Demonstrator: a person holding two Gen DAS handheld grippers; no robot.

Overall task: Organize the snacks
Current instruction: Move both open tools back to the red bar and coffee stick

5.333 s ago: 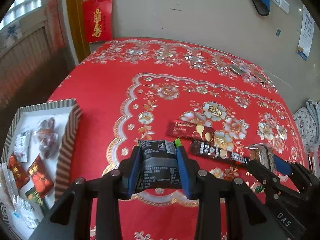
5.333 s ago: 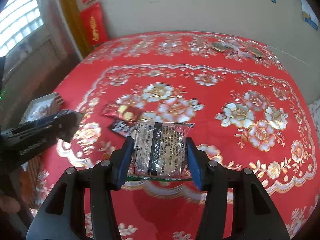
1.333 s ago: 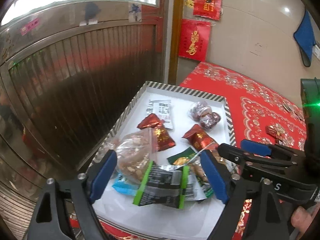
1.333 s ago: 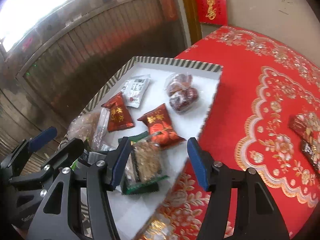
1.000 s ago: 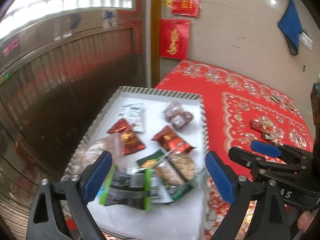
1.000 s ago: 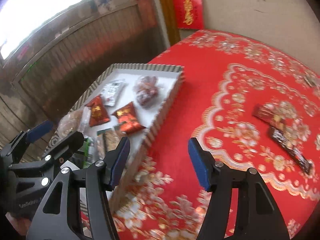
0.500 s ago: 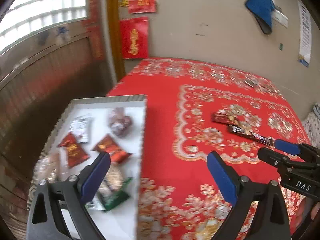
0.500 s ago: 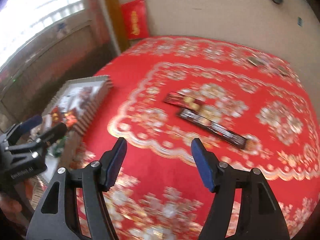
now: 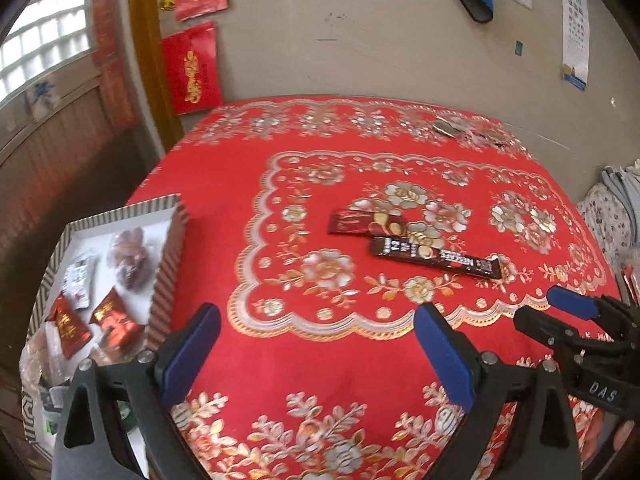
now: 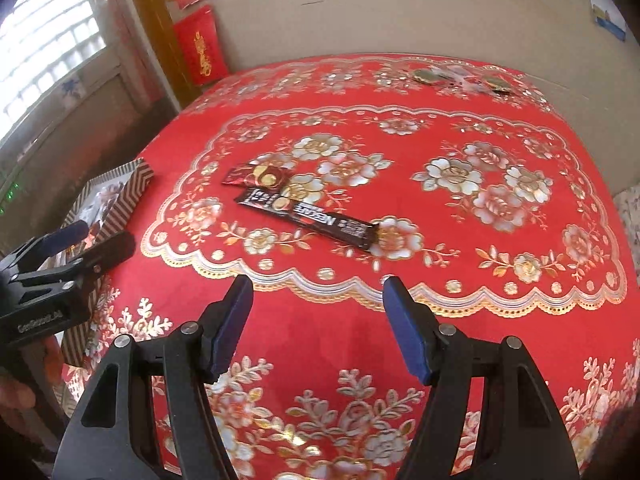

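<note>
Two snack packets lie mid-table on the red flowered cloth: a long dark coffee stick (image 9: 434, 258) (image 10: 306, 212) and a shorter dark red packet (image 9: 362, 223) (image 10: 256, 176) just behind it. My left gripper (image 9: 316, 346) hangs open and empty above the cloth, in front of them. My right gripper (image 10: 318, 320) is also open with nothing between its blue pads; it shows at the right edge (image 9: 560, 312) of the left wrist view. The striped tray (image 9: 166, 256) (image 10: 128, 192) at the left table edge holds several wrapped snacks.
The red tablecloth (image 9: 400, 360) covers the whole table up to the wall. Small dark items (image 10: 428, 76) lie near the far edge. Flowered fabric (image 9: 612, 216) sits beyond the table's right side. A hand (image 10: 16, 392) grips the left tool.
Both grippers have swung right, away from the tray and toward the middle of the table. Both dropped their packets into the tray. The two dark packets now lie ahead of them.
</note>
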